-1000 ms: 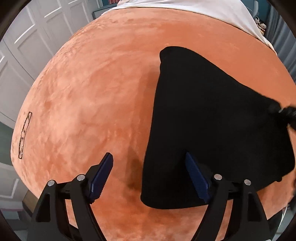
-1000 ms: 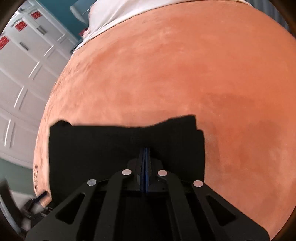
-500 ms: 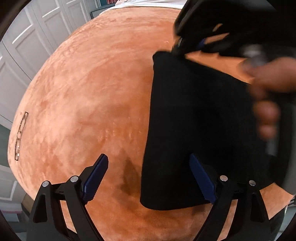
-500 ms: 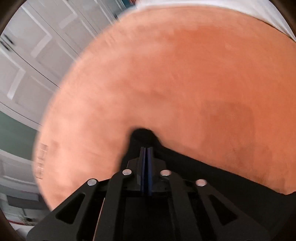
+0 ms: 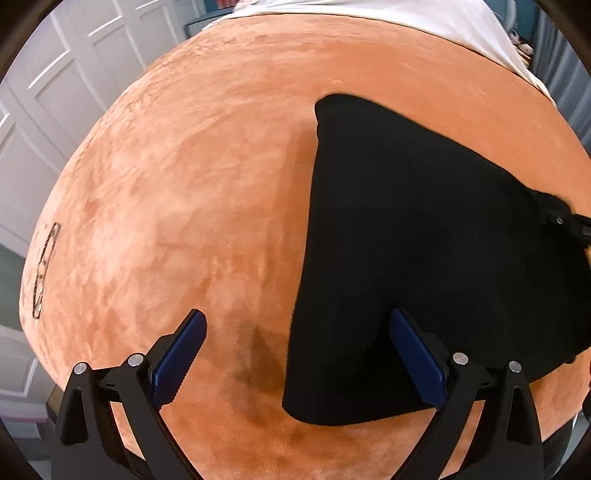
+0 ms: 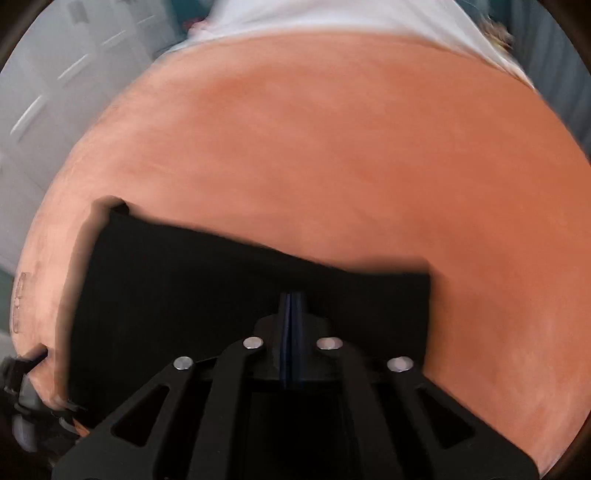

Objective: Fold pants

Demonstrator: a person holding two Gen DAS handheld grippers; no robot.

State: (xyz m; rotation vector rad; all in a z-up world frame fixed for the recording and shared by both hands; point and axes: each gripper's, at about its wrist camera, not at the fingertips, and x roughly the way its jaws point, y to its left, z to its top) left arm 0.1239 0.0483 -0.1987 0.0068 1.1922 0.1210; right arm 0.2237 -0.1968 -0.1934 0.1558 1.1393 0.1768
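Orange blanket (image 5: 184, 184), dark stain (image 5: 258, 354) left-view only

an orange plush blanket (image 5: 192, 192) covers the bed, with a white sheet (image 5: 388, 14) at its far end. white panelled cupboard doors (image 5: 48, 92) stand to the left.

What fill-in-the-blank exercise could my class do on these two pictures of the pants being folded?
1. The folded pants are coloured ____.
2. They lie on a blanket coloured ____.
3. The left tool has its jaws ____.
4. The right tool has its jaws ____.

Missing words: black; orange; opening; shut
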